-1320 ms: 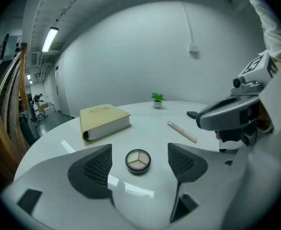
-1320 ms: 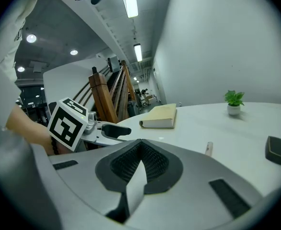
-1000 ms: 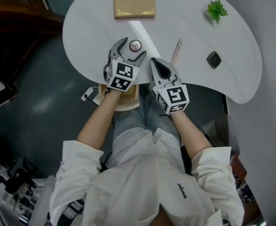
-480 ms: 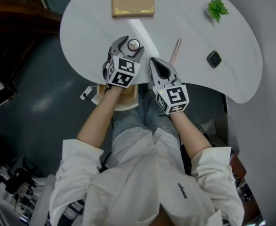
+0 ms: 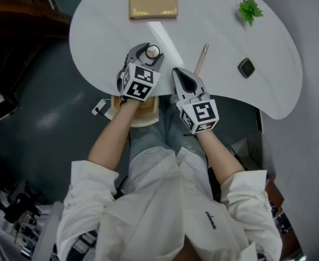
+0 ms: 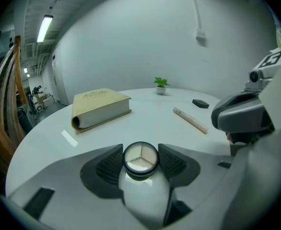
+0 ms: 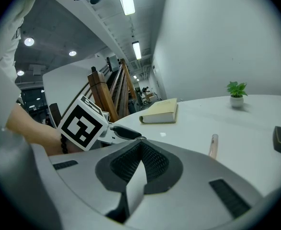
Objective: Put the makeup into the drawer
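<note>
The round compact (image 6: 140, 159), black-rimmed with pale pans, sat flat on the person's side of the tan book (image 5: 153, 0), pinched by the left gripper (image 5: 148, 53). The pink tube (image 5: 201, 59) lay slantwise to the book's right, the black square case (image 5: 246, 68) farther right.

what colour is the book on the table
Tan book with gilt print on the cover; it shows best in the head view.

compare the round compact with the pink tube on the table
The compact is round and flat with a dark rim; the tube is long, thin and pale pink. The compact sits between the pads of the left tongs, which have just been closing and now touch its rim; the tube lies free to its right, with no tongs at it. Both rest on the white table.
</note>
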{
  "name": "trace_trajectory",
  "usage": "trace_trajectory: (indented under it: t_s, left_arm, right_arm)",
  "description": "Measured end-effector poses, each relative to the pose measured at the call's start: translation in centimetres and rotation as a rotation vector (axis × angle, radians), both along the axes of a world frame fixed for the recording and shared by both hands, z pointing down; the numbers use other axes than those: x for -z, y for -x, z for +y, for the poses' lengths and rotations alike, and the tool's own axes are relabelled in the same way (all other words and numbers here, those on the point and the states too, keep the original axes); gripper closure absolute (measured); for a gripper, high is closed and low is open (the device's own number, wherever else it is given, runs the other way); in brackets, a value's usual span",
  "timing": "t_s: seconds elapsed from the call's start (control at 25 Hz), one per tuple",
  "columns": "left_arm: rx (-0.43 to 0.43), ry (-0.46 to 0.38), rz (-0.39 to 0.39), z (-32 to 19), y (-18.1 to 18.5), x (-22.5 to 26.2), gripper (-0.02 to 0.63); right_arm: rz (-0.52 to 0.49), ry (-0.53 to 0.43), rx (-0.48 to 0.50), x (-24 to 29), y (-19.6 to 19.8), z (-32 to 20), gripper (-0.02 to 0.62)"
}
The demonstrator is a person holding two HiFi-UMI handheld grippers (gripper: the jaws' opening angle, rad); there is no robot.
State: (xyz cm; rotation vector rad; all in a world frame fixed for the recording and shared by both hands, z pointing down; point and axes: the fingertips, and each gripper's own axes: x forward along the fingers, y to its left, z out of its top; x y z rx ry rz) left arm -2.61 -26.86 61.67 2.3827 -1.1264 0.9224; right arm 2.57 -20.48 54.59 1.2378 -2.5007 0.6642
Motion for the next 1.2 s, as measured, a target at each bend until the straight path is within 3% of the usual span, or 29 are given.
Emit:
trace_trajectory:
  t_s: [0.28,0.64,0.88,1.2]
  left_arm:
    - [-0.036,-0.037,0.062,4.4,1.1,2.7,0.364]
    - [-0.169,-0.02,0.101,15.0,2.6,3.9,0.364]
    - [-0.388,0.004,0.048,22.0,4.1,2.0,0.364]
    - [-0.697,0.027,-0.093,25.4,4.8,-2.5,0.364]
  right_arm:
    - [-0.027,0.006,0.061,0.8,1.0,2.7,0.578]
    - [0.008,0.062,0.25,-1.4,3.4,10.5,0.578]
    - [0.06,0.072,0.406,-3.2,6.6,15.2,0.578]
    - [0.113,0.098,0.516,-7.1,7.8,17.1,0.578]
